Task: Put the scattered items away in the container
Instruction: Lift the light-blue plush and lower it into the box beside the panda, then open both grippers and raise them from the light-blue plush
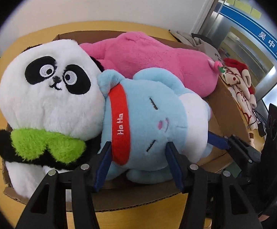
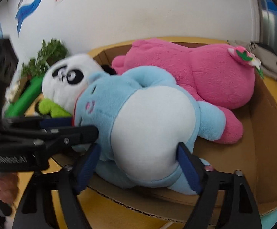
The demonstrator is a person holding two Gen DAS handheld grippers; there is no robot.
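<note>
A blue plush toy (image 1: 151, 114) with a red "Ha Ha" band lies in a cardboard box (image 1: 226, 103), on top of a panda plush (image 1: 48, 93) and a pink plush (image 1: 153, 57). My left gripper (image 1: 138, 150) is shut on the blue plush's head, fingers on both sides. My right gripper (image 2: 138, 152) is shut on the blue plush (image 2: 148, 118) at its white belly, above the box (image 2: 262, 126). The panda (image 2: 69, 76) and the pink plush (image 2: 201, 74) lie behind it. The left gripper's fingers (image 2: 77, 131) show at the left of the right wrist view.
The box sits on a yellow wooden table (image 1: 24, 36). A red and white plush (image 1: 239, 80) and grey cloth (image 1: 201, 43) lie to the box's right. A green object (image 2: 26, 99) and a plant (image 2: 47, 55) stand at the left. A wall is behind.
</note>
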